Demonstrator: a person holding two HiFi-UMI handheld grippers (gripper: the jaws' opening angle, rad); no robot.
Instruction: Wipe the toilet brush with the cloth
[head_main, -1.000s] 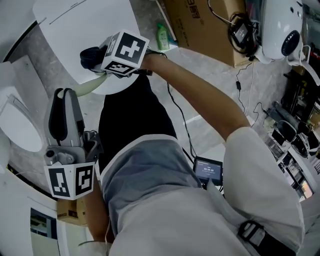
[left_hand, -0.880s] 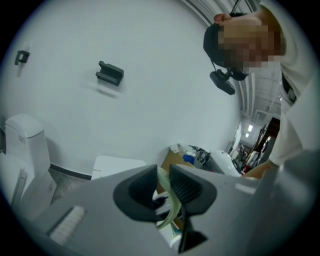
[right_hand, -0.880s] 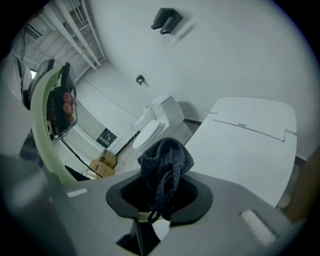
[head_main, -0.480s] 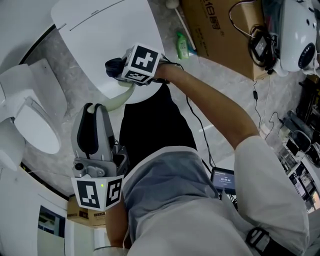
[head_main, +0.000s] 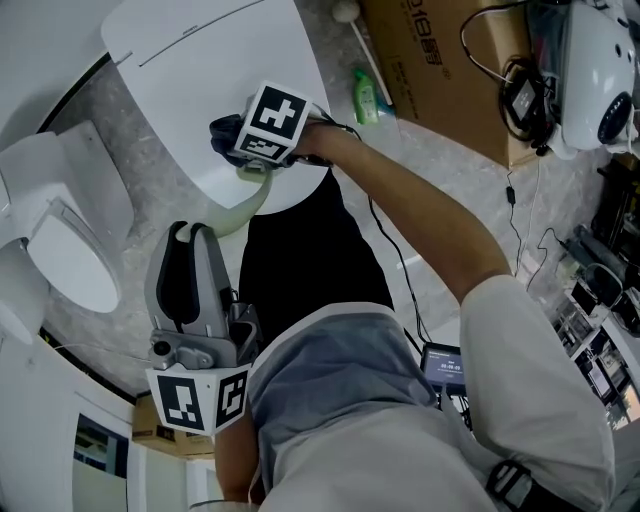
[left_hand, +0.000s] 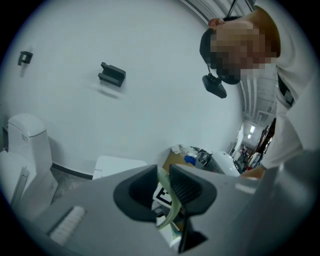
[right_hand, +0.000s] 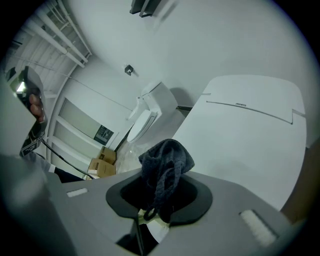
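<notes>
- My left gripper (left_hand: 161, 185) is clamped on the pale brush (head_main: 240, 207) handle, which runs up to the right gripper.
- My right gripper (right_hand: 160, 194) pinches the dark cloth (right_hand: 165, 162) at the handle's far end, so I judge the wiping under way.
- Next, the cloth needs to slide along the handle.

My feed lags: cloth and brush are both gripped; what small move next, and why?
Probably slide the right gripper, shut on the dark cloth, along the pale green brush handle toward the left gripper, which clamps that handle and can steady it.
</notes>
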